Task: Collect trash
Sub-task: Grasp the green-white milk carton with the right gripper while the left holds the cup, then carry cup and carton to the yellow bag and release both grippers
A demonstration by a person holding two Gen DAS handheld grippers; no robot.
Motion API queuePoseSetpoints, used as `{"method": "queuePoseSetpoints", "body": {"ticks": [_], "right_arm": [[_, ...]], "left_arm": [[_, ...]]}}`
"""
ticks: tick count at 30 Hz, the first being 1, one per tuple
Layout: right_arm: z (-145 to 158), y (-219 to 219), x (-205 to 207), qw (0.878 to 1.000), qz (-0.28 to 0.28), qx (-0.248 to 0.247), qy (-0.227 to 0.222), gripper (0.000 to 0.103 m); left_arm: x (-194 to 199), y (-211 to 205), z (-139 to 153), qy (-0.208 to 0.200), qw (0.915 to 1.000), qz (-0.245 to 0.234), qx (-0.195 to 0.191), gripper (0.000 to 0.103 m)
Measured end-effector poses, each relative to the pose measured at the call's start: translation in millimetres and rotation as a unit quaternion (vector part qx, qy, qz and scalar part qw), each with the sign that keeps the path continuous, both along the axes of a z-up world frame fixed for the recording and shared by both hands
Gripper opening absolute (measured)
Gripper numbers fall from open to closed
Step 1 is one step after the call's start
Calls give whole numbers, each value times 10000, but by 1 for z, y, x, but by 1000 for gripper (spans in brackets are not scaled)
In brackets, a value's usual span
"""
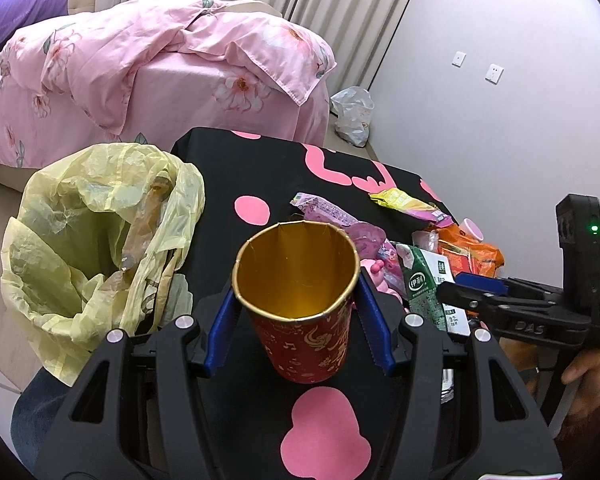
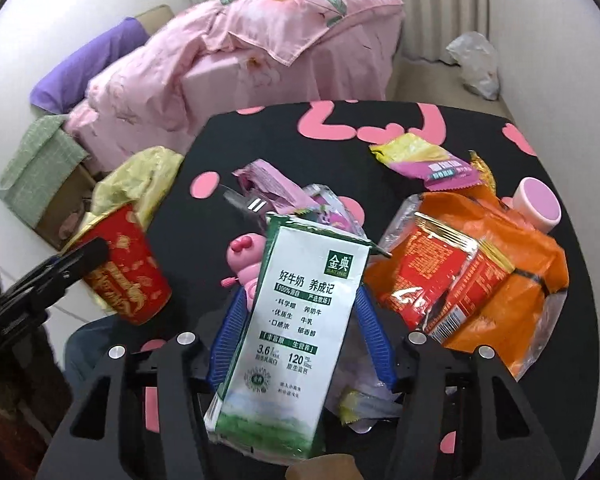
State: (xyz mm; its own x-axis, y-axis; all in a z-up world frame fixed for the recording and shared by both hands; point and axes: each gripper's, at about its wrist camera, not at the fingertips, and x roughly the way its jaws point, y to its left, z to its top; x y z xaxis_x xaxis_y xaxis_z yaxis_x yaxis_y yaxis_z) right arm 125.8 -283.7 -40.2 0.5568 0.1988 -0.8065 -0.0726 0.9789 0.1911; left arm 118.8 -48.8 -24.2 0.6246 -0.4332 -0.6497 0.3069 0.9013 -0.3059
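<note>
My left gripper [image 1: 296, 304] is shut on a red paper cup [image 1: 300, 304] with a gold inside, held upright above the black table [image 1: 236, 176]. The cup also shows in the right wrist view [image 2: 128, 268]. My right gripper [image 2: 298, 312] is shut on a green and white milk carton [image 2: 296, 320]; it also shows in the left wrist view [image 1: 428, 284]. A bin lined with a yellow bag [image 1: 96, 240] stands left of the table, close to the cup.
On the table lie an orange snack bag [image 2: 480, 276], a yellow and purple wrapper [image 2: 424, 160], pink wrappers [image 2: 276, 188], a pink toy [image 2: 244, 256] and a pink-capped bottle [image 2: 538, 204]. A bed with pink covers [image 1: 140, 72] stands behind. A white plastic bag [image 1: 354, 114] lies by the wall.
</note>
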Motion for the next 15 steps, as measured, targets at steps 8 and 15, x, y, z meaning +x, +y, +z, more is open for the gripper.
{"method": "queuePoseSetpoints", "body": {"ticks": [8,15], "right_arm": [[-14,16,10,9990,-159,-306,292,58],[-9,8,4,9999,-112,-79,6,51]], "left_arm": [[-1,7,-9,4,10000,-35,-43,54],[-5,19,-9,-7,9999,-70,-151,54]]}}
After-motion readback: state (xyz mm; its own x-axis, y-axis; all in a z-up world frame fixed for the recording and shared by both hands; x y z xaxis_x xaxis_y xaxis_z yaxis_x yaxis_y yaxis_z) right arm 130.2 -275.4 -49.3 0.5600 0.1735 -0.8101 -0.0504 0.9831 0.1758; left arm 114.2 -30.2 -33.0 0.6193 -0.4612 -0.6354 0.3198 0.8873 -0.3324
